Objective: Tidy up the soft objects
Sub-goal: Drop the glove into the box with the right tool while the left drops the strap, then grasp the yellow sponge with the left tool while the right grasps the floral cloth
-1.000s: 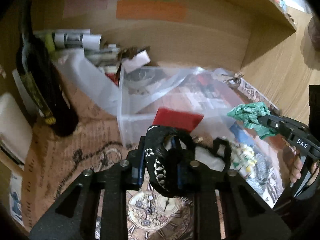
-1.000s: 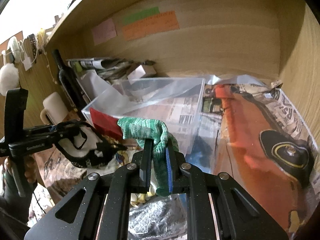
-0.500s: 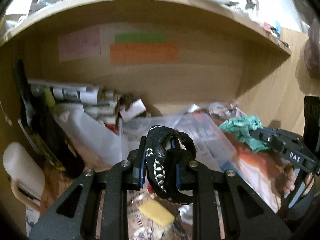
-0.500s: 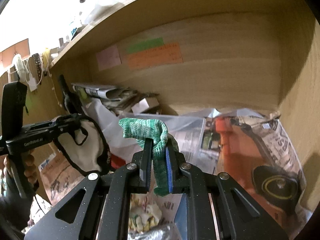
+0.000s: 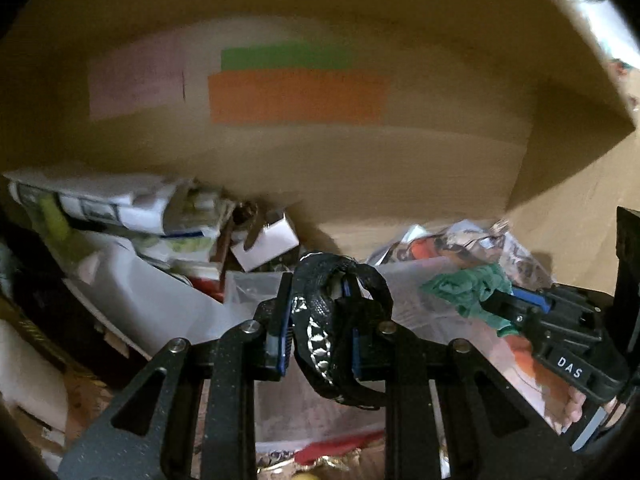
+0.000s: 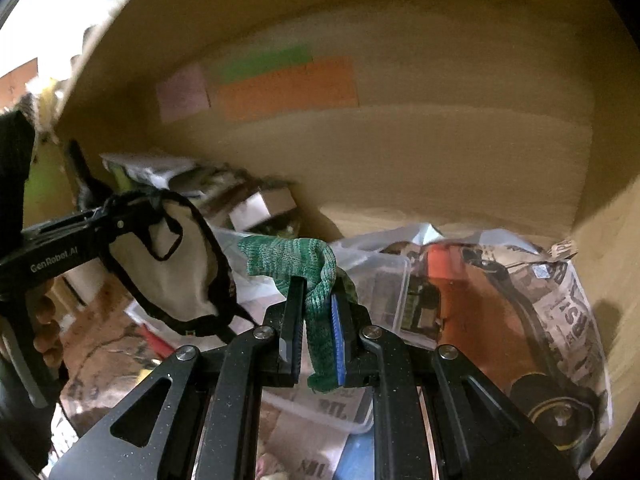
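My left gripper point(image 5: 318, 324) is shut on a black-edged cloth mask point(image 5: 328, 320); in the right wrist view the mask point(image 6: 176, 272) hangs, cream inside with black trim, from the left gripper point(image 6: 132, 216). My right gripper point(image 6: 314, 328) is shut on a green knitted cloth point(image 6: 300, 256); it also shows in the left wrist view point(image 5: 468, 288) at the right gripper point(image 5: 508, 304). Both are held up over a clear plastic box point(image 6: 384, 280), also in the left wrist view point(image 5: 420, 308).
A pile of rolled papers and a small white box point(image 5: 264, 244) sits at the back left. A dark bottle point(image 6: 80, 172) stands at the left. Newspaper point(image 6: 520, 300) covers the shelf floor on the right. Wooden walls point(image 5: 400, 160) close in behind and right.
Both grippers have moved forward and tilted up, closer to the back wall and over the clear box. Each still holds its cloth.
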### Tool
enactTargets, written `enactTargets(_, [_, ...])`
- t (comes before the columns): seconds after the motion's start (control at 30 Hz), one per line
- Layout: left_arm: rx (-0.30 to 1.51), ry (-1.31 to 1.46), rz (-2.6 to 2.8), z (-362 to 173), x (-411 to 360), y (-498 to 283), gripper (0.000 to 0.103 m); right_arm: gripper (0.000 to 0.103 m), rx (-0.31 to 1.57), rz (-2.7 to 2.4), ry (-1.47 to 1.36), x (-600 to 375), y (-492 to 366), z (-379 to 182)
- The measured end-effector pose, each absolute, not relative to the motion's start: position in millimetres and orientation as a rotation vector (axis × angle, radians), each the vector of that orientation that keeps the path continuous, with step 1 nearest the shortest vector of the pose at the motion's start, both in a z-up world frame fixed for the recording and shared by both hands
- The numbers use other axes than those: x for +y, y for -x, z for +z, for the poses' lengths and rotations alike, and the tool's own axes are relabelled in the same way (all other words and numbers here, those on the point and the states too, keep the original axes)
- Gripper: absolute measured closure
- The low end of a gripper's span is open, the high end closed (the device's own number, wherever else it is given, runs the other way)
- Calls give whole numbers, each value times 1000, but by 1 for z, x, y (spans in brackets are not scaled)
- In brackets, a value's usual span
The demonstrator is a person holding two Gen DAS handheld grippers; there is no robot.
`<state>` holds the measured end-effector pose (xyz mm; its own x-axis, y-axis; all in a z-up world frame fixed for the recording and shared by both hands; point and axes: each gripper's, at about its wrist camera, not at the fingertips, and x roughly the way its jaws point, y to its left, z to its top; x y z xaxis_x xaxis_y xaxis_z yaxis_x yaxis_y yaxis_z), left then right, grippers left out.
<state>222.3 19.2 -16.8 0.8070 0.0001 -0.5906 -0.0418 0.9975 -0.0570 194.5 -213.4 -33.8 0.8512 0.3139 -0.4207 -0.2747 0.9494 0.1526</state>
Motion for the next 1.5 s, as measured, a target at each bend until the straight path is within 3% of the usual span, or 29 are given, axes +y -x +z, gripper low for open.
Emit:
enactTargets(0.33, [821,22,27,-73,24,-260,81,92,675,292,18,-199,-247,-70])
enactTargets(0.57, [839,10,2,-75,27,-248,63,88,731,305,73,-187,-252,-84])
enactTargets(0.7, [790,9,6,-64,32,-230,47,81,739,332,69,-184,-249,-82])
enactTargets(0.83, [742,-10,2,-47,31,-212,42,68,710,343,76,-180,-237,-75])
enactTargets(1.03, [646,-25,11,-26,29,-170,16,47,604,352,64,-185,-198,-51])
enactTargets(1.1, [625,-28,3,-21,28,-158,9,45,573,354,59,-187,-186,-44])
enactTargets(1.23, [592,-42,15,-19,25,-135,4,32,506,359,46,-190,-157,-33])
enactTargets(1.5, [651,3,-4,-45,23,-111,3,26,489,381,22,-191,-119,-46])
